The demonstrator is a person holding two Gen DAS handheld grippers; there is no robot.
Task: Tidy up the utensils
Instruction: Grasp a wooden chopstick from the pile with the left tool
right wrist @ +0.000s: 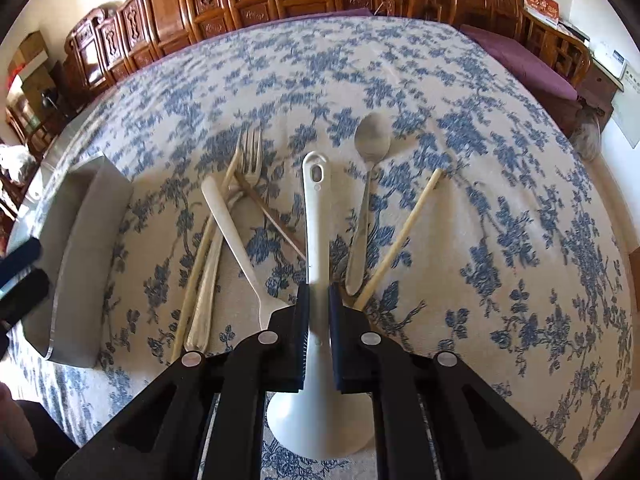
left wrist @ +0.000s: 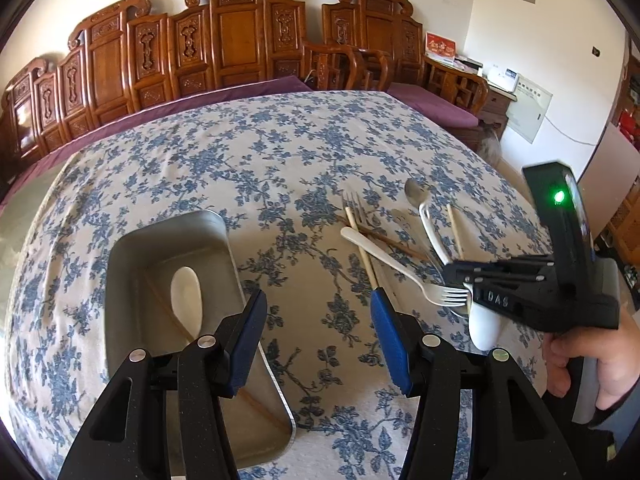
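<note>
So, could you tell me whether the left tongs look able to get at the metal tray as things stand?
Probably yes. The left tongs are open and empty, the metal tray lies right under their left finger, and the right tongs, shut on the white spoon, are off to the side.

Utensils on one blue-flowered cloth table [left wrist: 280,152], counted by kind

Forks, two: an all-steel fork [right wrist: 250,160] at 11 o'clock in the right wrist view and a white-handled steel fork [right wrist: 230,224] at 10 o'clock. One steel spoon [right wrist: 372,136] at 1 o'clock. One white plastic serving spoon [right wrist: 316,216] at centre, and a second white spoon [left wrist: 186,296] in the single grey metal tray [left wrist: 128,300]. Loose chopsticks, three: two pale bamboo chopsticks [right wrist: 400,236] [right wrist: 198,264] and one dark brown chopstick [right wrist: 276,224]. At least one more thin stick [left wrist: 162,294] lies in the tray. Claws, two: left claw [left wrist: 318,308], right claw [right wrist: 318,292].
</note>
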